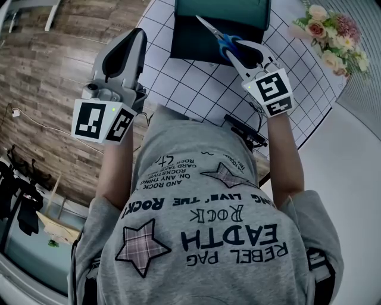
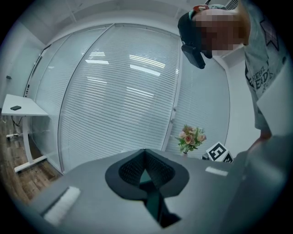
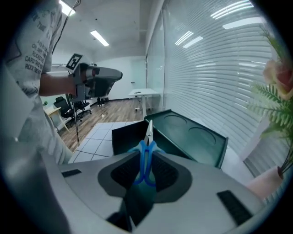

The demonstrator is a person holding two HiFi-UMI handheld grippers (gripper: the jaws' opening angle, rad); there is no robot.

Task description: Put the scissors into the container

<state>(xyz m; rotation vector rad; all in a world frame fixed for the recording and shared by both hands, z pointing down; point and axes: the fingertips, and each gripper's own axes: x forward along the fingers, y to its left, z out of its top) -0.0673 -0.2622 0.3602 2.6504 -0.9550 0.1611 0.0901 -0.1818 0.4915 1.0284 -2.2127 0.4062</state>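
Head view: one pair of scissors (image 1: 221,39), its blue handles clamped between the jaws of the right gripper (image 1: 234,47), blades pointing out over the one open dark container (image 1: 190,43) on the gridded table (image 1: 196,89). Left gripper (image 1: 132,37) has its jaws pressed together with nothing in them, off the table's left side. One flower bunch (image 1: 330,36) stands far right, and one black gadget (image 1: 245,132) lies at the near edge.

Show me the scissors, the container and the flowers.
scissors (image 1: 228,43), head view, on the blue handle.
container (image 3: 126,137), right gripper view, on its dark front wall.
flowers (image 1: 318,13), head view, on a pale bloom.
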